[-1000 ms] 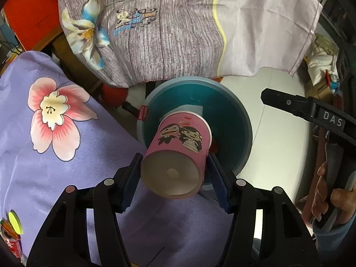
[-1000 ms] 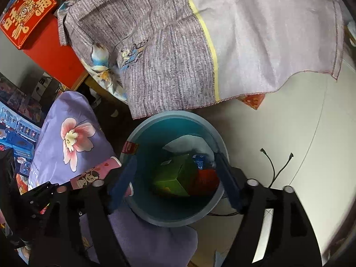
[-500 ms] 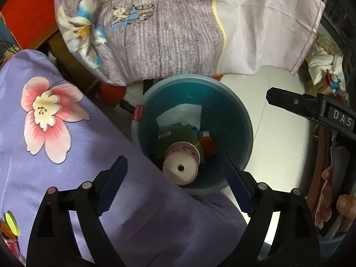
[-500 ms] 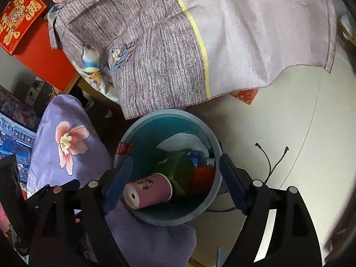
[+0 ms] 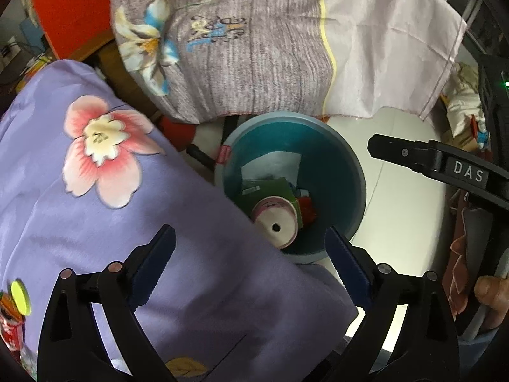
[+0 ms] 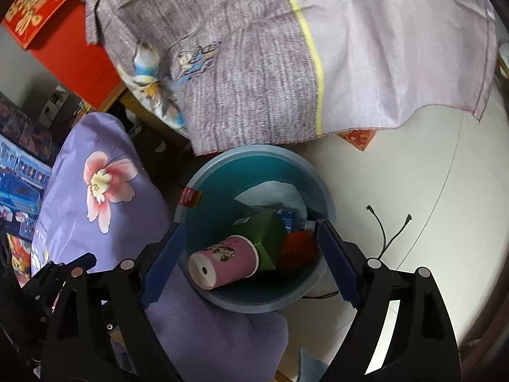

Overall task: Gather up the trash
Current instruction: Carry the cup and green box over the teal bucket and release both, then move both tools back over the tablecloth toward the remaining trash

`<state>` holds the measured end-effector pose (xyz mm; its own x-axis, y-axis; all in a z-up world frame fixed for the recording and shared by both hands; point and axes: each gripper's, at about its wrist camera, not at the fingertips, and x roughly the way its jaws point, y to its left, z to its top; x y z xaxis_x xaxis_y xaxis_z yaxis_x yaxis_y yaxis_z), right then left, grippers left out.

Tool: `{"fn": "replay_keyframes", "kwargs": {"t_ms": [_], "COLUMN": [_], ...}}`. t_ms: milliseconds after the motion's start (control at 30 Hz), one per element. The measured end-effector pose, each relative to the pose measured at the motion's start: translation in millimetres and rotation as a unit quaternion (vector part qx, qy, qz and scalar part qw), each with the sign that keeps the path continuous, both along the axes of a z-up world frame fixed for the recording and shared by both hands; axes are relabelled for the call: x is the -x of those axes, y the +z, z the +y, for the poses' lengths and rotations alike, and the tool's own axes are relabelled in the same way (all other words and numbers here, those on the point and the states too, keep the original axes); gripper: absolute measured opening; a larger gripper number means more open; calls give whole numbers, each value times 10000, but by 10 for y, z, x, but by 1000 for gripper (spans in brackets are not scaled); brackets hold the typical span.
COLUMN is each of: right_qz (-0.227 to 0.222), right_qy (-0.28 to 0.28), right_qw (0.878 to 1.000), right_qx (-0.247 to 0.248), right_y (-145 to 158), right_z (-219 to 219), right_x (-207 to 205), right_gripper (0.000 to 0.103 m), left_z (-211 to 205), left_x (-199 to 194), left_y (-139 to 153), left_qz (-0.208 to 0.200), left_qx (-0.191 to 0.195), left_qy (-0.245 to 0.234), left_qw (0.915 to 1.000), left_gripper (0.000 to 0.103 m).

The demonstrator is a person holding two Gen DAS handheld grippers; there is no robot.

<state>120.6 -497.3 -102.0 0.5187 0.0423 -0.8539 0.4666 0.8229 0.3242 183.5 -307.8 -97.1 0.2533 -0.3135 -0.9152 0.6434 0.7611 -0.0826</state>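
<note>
A teal trash bin (image 5: pixel 337 162) stands on the pale floor. Inside it a pink cartoon paper cup (image 5: pixel 276 222) lies on its side, bottom toward me, against a green box (image 5: pixel 273 187) and red wrapper (image 5: pixel 307 208). My left gripper (image 5: pixel 249 238) hovers above the bin's near edge, its jaws opening with nothing between them. In the right wrist view the cup (image 6: pixel 224 261), green box (image 6: pixel 267 235) and bin (image 6: pixel 219 197) lie below my right gripper (image 6: pixel 251 232). Its jaws are opening too, and they hold nothing.
A purple flowered quilt (image 5: pixel 95 172) covers the bin's near left rim. A grey and lilac cloth (image 5: pixel 286 47) hangs just behind the bin. A red cabinet (image 6: pixel 79 54) stands at the back left. A thin black cable (image 6: pixel 381 235) lies on the floor to the right.
The left jaws let go of the pink cup and spread wide. The cup dropped into the bin and came to rest on its side. Both grippers drew back slightly.
</note>
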Motion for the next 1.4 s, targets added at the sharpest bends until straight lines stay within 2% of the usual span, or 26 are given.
{"fn": "replay_keyframes", "kwargs": {"t_ms": [333, 633, 800, 1000, 1167, 1400], "right_qz": [-79, -152, -115, -26, 113, 352], "right_qy": [388, 963, 1410, 1969, 2497, 3325], "right_qw": [9992, 9952, 9898, 9797, 9671, 9408], "right_qx": [-21, 65, 191, 371, 471, 557], "right_y": [161, 361, 429, 506, 536, 482], "right_z": [511, 1270, 1787, 2435, 3023, 3956], "right_x": [-18, -52, -117, -243, -389, -543], "right_gripper": [81, 82, 86, 86, 86, 86], "left_z": [729, 1599, 2164, 2928, 3611, 4618], "left_x": [149, 318, 412, 487, 557, 709], "left_y": [243, 339, 355, 378, 449, 462], "left_qz": [-248, -348, -400, -432, -521, -554], "left_qx": [85, 193, 217, 308, 430, 514], "left_qy": [597, 1138, 1499, 2098, 2626, 3421], "left_qw": [9979, 9927, 9876, 9763, 9625, 9366], "left_gripper": [97, 97, 97, 97, 97, 97]}}
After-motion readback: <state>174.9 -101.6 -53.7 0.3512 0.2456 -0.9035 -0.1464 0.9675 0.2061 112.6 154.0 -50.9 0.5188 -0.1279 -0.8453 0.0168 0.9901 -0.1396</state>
